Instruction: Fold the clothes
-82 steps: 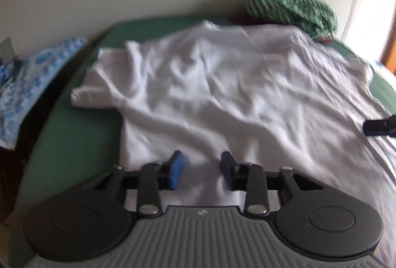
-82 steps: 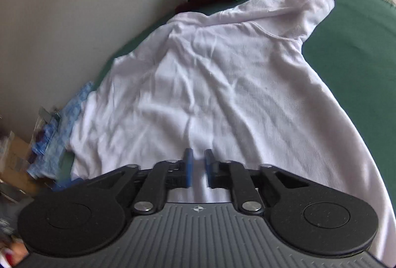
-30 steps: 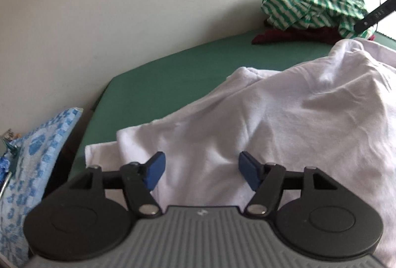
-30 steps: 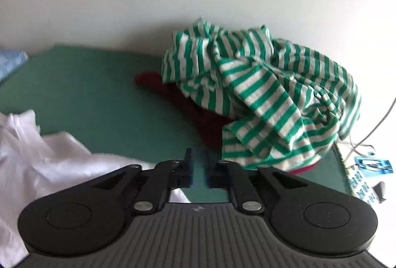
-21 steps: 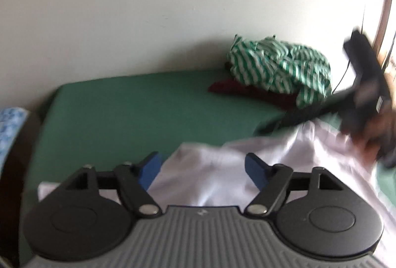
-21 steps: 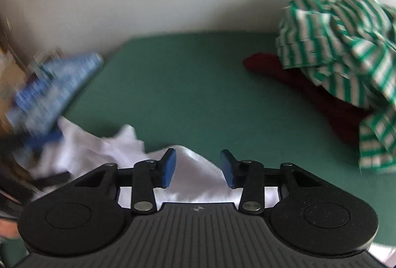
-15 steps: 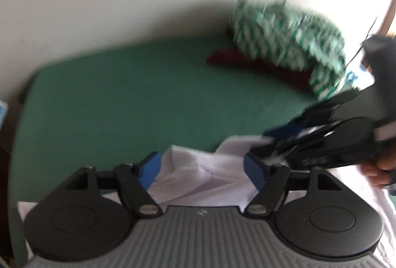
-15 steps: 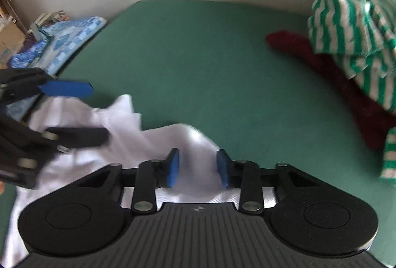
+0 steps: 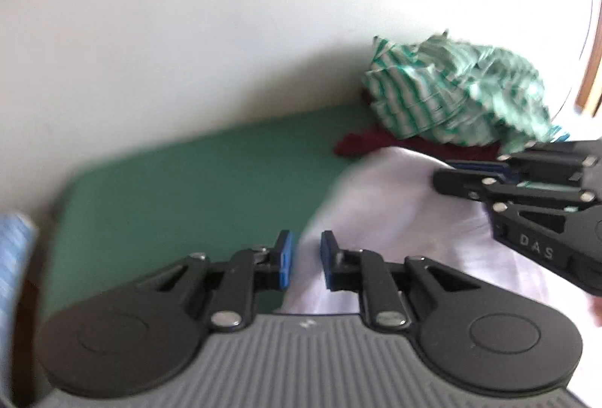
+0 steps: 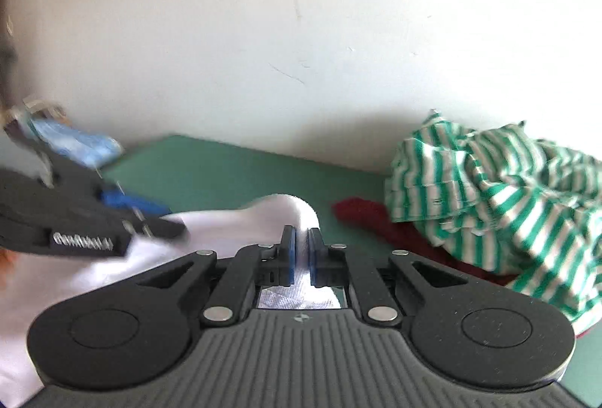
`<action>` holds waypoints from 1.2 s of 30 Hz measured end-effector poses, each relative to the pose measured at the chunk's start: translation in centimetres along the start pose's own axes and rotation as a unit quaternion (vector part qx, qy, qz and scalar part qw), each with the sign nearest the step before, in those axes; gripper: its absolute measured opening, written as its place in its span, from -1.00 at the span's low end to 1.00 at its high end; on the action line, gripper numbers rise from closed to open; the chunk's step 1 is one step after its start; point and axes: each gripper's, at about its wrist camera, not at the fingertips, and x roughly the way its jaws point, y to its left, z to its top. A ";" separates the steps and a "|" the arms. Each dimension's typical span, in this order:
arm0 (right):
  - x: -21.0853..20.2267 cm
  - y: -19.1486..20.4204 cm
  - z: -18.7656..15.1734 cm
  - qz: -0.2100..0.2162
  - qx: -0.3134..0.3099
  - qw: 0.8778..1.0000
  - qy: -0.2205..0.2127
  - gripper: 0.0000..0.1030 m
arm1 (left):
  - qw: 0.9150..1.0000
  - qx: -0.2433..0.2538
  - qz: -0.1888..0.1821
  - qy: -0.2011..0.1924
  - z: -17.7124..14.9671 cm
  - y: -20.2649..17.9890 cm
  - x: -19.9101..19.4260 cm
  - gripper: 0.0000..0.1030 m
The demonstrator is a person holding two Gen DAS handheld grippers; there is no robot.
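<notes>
- My right tool point(image 10: 301, 253) is clamped on the white shirt's point(image 10: 240, 227) raised fold.
- My left tool point(image 9: 304, 263) is slightly parted, with the shirt edge between its pads.

Black hand-held gripper point(image 10: 301, 250), blue pads point(image 10: 288, 253), silver screws, ribbed grey housing.

We see open green bed point(image 9: 180, 189) to the left of the white shirt point(image 9: 395, 204), free up to the wall point(image 9: 188, 31). On the right a striped heap point(image 10: 500, 189) over a dark red garment point(image 10: 361, 212) blocks the way.
</notes>
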 end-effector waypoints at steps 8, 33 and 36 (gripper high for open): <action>0.3 -6.2 -1.9 0.007 0.147 0.988 0.047 -0.43 | 0.999 0.011 0.036 0.028 -3.8 1.9 0.3 -0.44; -1.5 -7.2 -4.8 0.020 0.141 0.986 0.090 -0.31 | 0.997 -0.002 0.079 -0.024 -8.7 1.6 -0.7 0.44; -3.6 -7.2 -6.0 -0.027 0.130 0.987 0.095 -0.39 | 0.996 -0.008 0.087 -0.024 -8.7 1.4 -0.8 0.48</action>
